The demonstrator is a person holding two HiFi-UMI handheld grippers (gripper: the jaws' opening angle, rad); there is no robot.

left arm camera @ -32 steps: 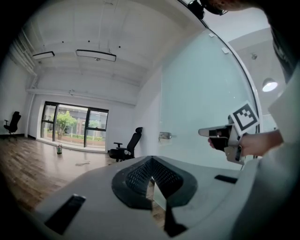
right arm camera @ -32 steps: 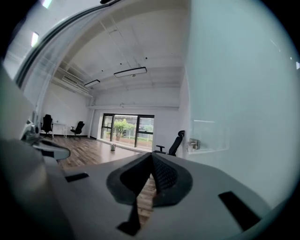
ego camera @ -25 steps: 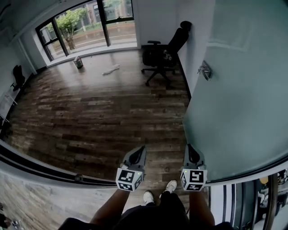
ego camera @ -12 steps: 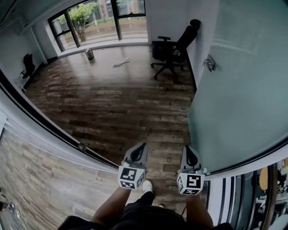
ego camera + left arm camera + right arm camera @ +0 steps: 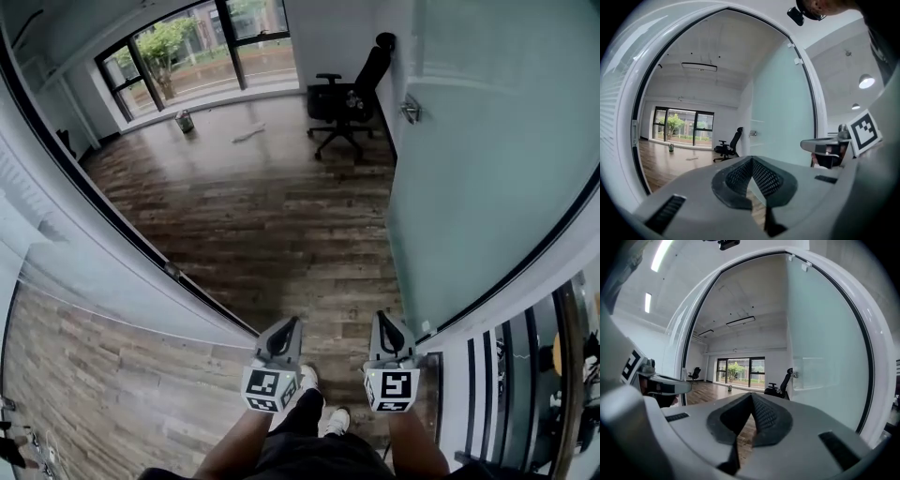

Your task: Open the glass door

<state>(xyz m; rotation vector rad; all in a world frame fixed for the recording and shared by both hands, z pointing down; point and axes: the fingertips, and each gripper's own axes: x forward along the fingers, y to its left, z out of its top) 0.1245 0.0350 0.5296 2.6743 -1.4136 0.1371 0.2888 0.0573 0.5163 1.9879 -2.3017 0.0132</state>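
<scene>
The frosted glass door (image 5: 487, 169) stands swung open on the right, and its metal handle (image 5: 410, 110) is far ahead of both grippers. My left gripper (image 5: 289, 324) and right gripper (image 5: 384, 320) are held side by side low in the head view, over the wooden floor in the doorway. Each points level into the room and touches nothing. In the left gripper view the left gripper (image 5: 751, 159) has its jaws together and empty, with the door (image 5: 780, 117) ahead to the right. The right gripper (image 5: 752, 395) is likewise shut and empty beside the door (image 5: 820, 357).
A black-edged glass wall and frame (image 5: 112, 216) runs along the left. A black office chair (image 5: 349, 98) stands by the far wall near the door. A small can (image 5: 185, 121) and a white scrap (image 5: 247, 132) lie on the floor before the windows (image 5: 187, 47). The person's shoes (image 5: 307, 377) show below.
Both grippers have travelled together across the doorway, shut throughout. The left frame has swung from a band across the bottom to a diagonal up the left side. The door stays open.
</scene>
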